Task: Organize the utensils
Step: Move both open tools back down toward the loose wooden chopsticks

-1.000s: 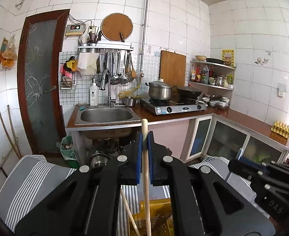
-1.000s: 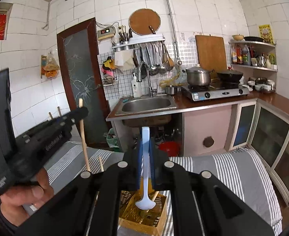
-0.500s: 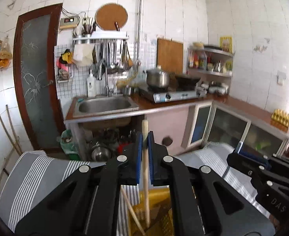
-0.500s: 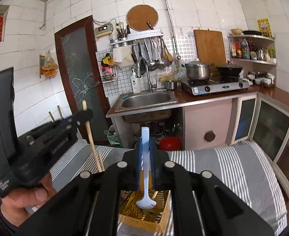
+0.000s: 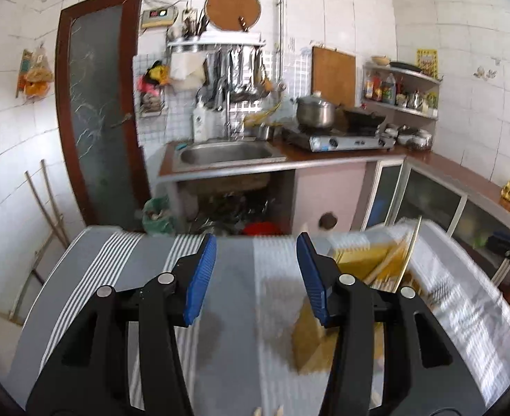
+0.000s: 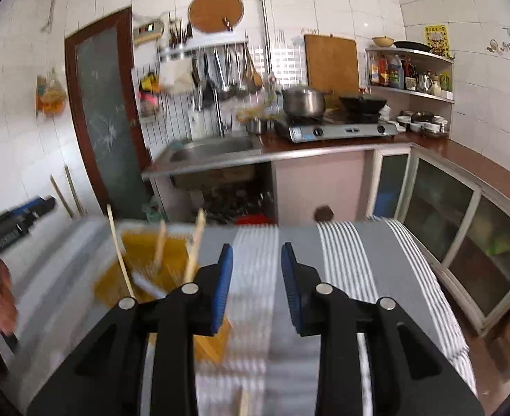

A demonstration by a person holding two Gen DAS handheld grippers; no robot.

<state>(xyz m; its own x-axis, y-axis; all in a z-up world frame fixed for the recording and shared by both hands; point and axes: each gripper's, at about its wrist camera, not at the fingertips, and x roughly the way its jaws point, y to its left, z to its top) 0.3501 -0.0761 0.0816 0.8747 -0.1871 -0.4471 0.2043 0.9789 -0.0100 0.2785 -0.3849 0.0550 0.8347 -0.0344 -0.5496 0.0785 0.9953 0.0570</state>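
Yellow basket (image 6: pixel 140 270) holds chopsticks (image 6: pixel 194 246); both grippers' jaws apart, empty; no legible writing.

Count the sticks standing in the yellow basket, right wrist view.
3: a thin pale stick at the left, a blurred stick in the middle, another stick by the right gripper. Blur may hide more.

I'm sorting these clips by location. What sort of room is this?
A home kitchen, most likely: a steel sink set in the counter, a gas stove carrying a lidded pot, and ladles hanging on a wall rack.
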